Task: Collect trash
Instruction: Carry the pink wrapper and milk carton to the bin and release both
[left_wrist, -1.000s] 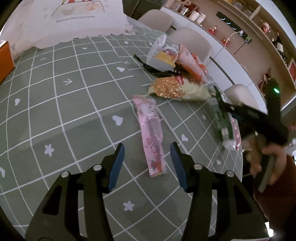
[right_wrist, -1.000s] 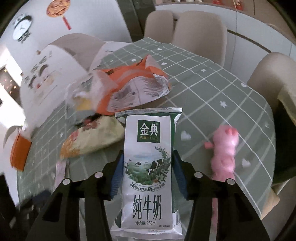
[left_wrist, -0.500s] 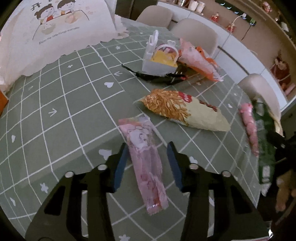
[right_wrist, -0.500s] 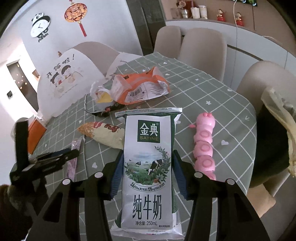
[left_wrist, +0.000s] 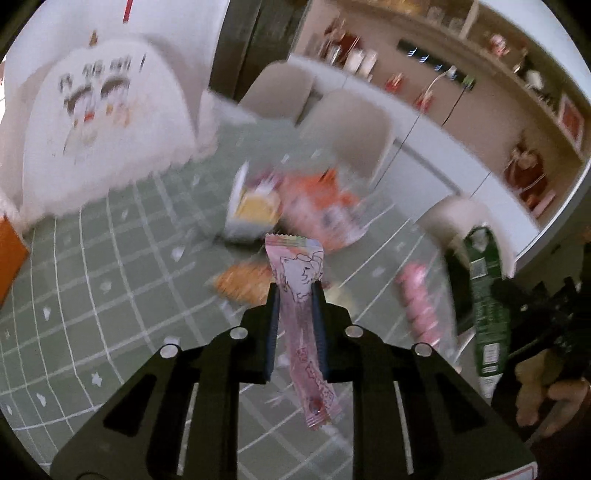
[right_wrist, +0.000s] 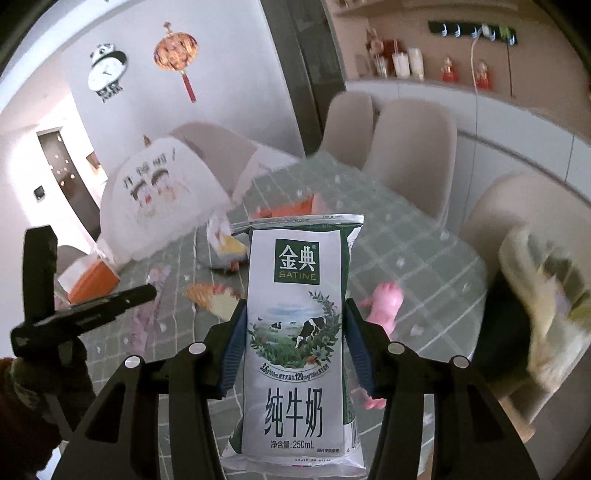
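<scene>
Between the fingers of my right gripper (right_wrist: 295, 332), dead centre of the right wrist view, sits one milk pouch (right_wrist: 297, 343), held upright, both blue pads pressed against its sides. Legible print: "金典 SATINE" in a green square at the top, a cow-and-meadow picture mid-panel, "3.6g/100mL" and "120mg/100mL" on a curved band, "纯牛奶" in large characters, "净含量:250mL" at the bottom.

My left gripper (left_wrist: 297, 317) is closed to a narrow gap on one pink wrapper (left_wrist: 301, 325), which stands up past the fingertips toward 12 o'clock and hangs down toward 6 o'clock, clear of the green checked tablecloth (left_wrist: 110, 295). It carries a line-drawn cartoon figure; its lettering is too blurred to read.

Left wrist view is heavily motion-blurred. Trash on the table, counted: one orange-and-white bag (left_wrist: 325, 214) at 12 o'clock, one white box with yellow contents (left_wrist: 251, 214) just beside it at 11 o'clock, and one yellow-orange snack bag (left_wrist: 243, 280) behind the gripped wrapper. One pink caterpillar toy (right_wrist: 384, 302) lies at 3 o'clock of the pouch. The pouch's green back shows at 3 o'clock in the left view.

Walls: one panda clock (right_wrist: 107, 72), one lantern ornament (right_wrist: 177, 51). Three beige chairs are visible in the right view.
</scene>
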